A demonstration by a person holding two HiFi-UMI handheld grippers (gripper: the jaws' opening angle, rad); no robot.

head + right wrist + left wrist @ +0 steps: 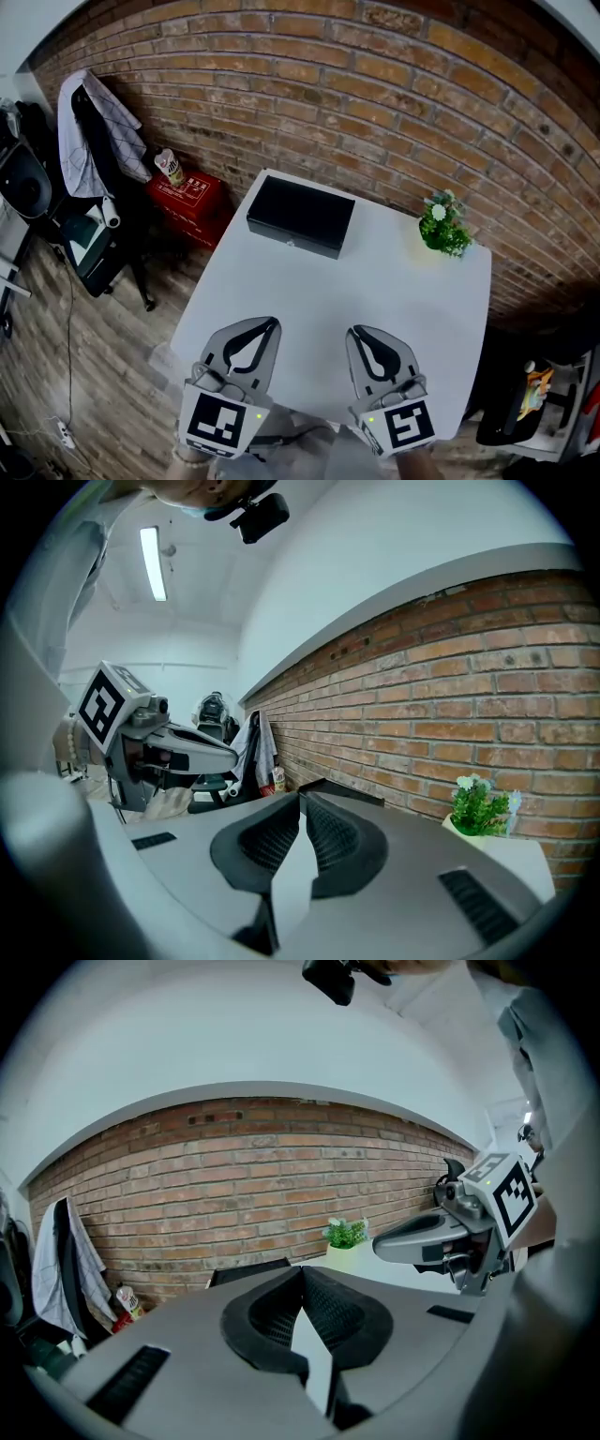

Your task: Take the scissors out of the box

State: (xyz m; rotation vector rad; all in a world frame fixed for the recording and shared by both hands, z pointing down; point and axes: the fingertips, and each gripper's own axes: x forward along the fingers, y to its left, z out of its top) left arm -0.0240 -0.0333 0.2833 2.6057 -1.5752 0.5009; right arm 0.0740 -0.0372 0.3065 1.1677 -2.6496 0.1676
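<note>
Box (pixel 300 217), black, lid shut, flat on the table (pixel 375 300), close to the far edge and nearer the far left corner than the right. Cannot tell where the scissors lie: hidden, with the inside of the box closed off in every view. Plant (pixel 443 225) in a small pot, upright at the far right corner, well apart from the box. Over the near edge, left of the middle, left gripper (pixel 273 322), jaws pressed together at the tips, nothing between them. Just beside it, right of the middle, right gripper (pixel 354 330), likewise closed on nothing. Both aimed toward the far edge, apart from each other and well short of the box. Along the left gripper (pixel 302 1271) from its own camera: ribbed pads meeting at the tip, box (pixel 248 1268) a dark sliver beyond, plant (pixel 345 1234) to the right of it. Along the right gripper (pixel 300 797): same closed tips, box (pixel 349 792) just past them, plant (pixel 478 804) off to the right. Behind the table, brick wall (pixel 375 75). Off the left edge, on the floor, red case (pixel 187 197) with a can (pixel 170 167) on top, and a chair (pixel 94 187) draped with cloth.
</note>
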